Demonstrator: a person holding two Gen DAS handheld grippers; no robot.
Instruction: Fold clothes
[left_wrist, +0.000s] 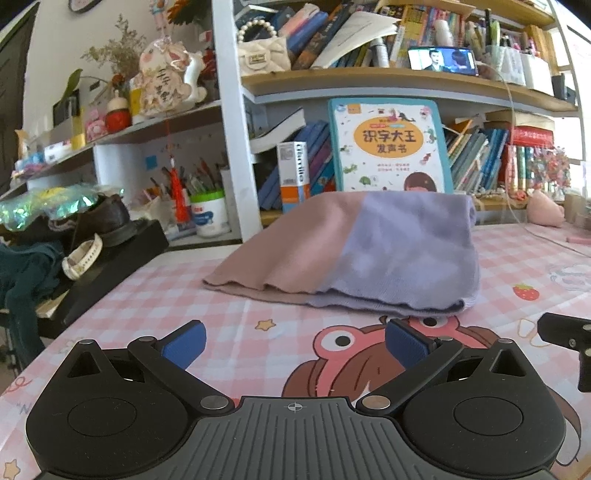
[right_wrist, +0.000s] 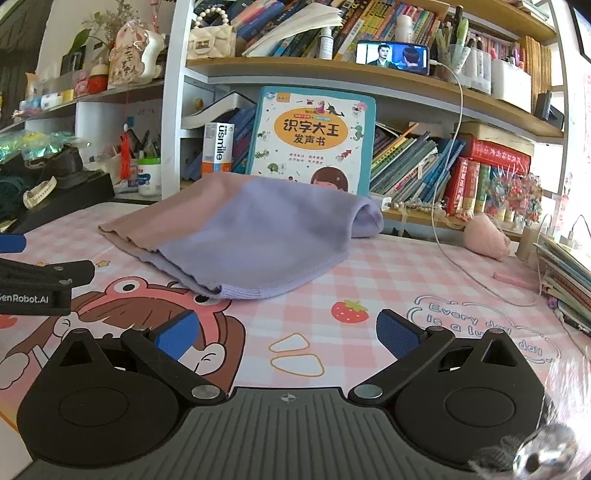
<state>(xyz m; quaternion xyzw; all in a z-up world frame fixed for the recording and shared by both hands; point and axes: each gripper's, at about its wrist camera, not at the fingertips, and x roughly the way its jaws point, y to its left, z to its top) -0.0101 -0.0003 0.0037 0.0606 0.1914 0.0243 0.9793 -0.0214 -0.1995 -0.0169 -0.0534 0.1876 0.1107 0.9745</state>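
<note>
Black case: a black case (left_wrist: 122, 254) is seen at 9 o'clock in the left wrist view, at the table's left edge, with a white watch strap (left_wrist: 83, 256) and a dark shoe (left_wrist: 107, 218) resting on it.
Left gripper: the left gripper (left_wrist: 294, 345) is held low over the table, its blue-padded jaws spread wide with nothing between them; in the right wrist view its black body is seen at 9 o'clock (right_wrist: 44, 284).
Tablecloth: a pink checked tablecloth (left_wrist: 184, 295) with a cartoon figure in a pink frog hat is spread under both grippers.
Garment: the folded garment (left_wrist: 354, 254) is laid on the cloth at 12 o'clock from the left gripper, just beyond its fingertips and not touched by them; the left part is dusty pink, the right part lilac. In the right wrist view it (right_wrist: 243, 236) is placed at 11 o'clock from the right gripper, apart from its fingers.
Book: a children's book (right_wrist: 314, 140) with a teal border is stood upright behind the garment, against the shelves.
Right gripper: the right gripper (right_wrist: 288, 336) is held low over the cloth, jaws spread wide and empty.
Strawberry print: a printed strawberry (right_wrist: 349, 311) is seen between the right gripper and the garment.
Phone: a phone (right_wrist: 393, 55) with a lit screen is propped on the upper shelf at 1 o'clock.
</note>
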